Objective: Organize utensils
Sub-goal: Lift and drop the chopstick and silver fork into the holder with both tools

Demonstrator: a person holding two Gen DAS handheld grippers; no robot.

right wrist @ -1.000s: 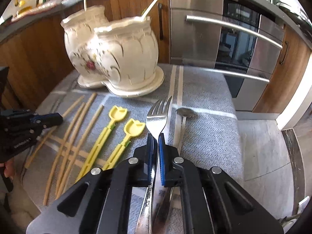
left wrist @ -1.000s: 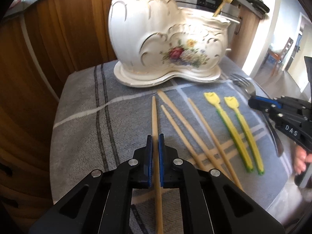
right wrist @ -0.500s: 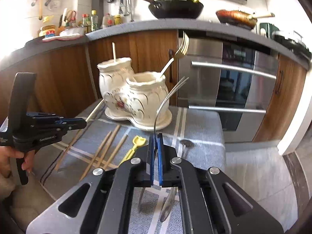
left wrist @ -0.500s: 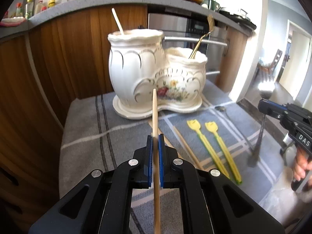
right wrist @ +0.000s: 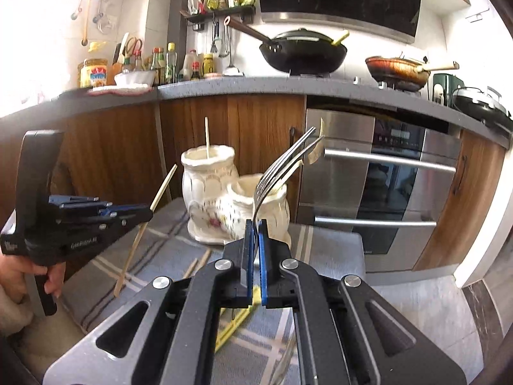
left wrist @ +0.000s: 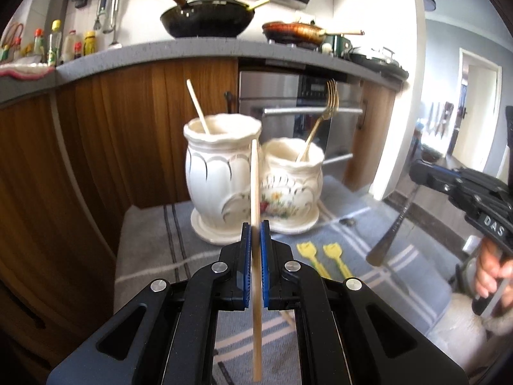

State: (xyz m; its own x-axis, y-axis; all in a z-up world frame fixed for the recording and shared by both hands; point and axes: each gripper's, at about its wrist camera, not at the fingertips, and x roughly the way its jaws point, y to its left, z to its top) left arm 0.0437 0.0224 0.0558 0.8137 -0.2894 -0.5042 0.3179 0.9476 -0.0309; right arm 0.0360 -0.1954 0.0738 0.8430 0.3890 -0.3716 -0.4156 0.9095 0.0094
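Observation:
My left gripper is shut on a wooden chopstick and holds it upright, well above the grey cloth, in front of the white double ceramic holder. The taller pot holds one chopstick; the lower pot holds a gold fork. My right gripper is shut on a silver fork, tines up, raised in front of the holder. The left gripper with its chopstick also shows in the right wrist view.
Two yellow picks and more chopsticks lie on the cloth. A spoon lies near the holder. Wooden cabinets and an oven stand behind. The cloth's right edge drops to the floor.
Both grippers have lifted their utensils off the cloth and risen higher. The chopstick and the fork now stand up in front of the holder.

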